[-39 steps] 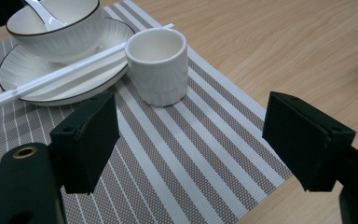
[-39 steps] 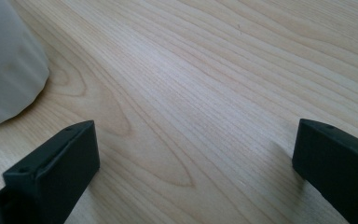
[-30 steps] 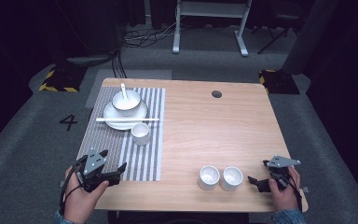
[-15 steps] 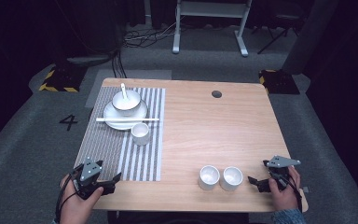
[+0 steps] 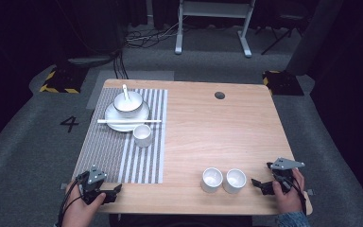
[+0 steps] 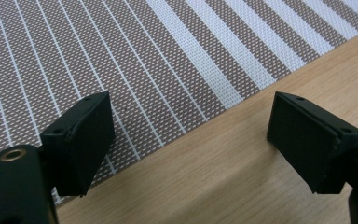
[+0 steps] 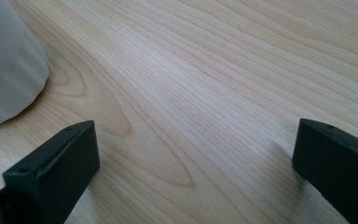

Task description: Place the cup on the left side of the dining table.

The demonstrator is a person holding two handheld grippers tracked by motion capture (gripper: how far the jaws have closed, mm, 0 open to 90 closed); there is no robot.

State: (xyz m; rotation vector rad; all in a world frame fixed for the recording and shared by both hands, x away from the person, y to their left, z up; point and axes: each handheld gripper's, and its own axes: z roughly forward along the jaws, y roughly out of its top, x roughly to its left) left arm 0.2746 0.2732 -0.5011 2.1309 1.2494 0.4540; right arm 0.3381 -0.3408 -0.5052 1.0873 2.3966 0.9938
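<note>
Since a second ago, left tool (image 5: 105, 195) is sliding back to the desk's (image 5: 246, 127) 7 o'clock corner, spread wide and empty over the striped placemat's (image 5: 123, 156) edge. Right tool (image 5: 263, 185) is resting wide, empty, at 5 o'clock beside two white cups (image 5: 223, 180). Farther off, at 11 o'clock, bowl (image 5: 128, 101) is sitting on plate (image 5: 116, 123).

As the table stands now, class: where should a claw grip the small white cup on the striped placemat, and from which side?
Grip the small white cup by its rim, one jaw inside, one outside, coming from above. It stands upright, open-mouthed, with no visible handle. Take the near side: the white plate and the white chopsticks crowd its far side.
</note>
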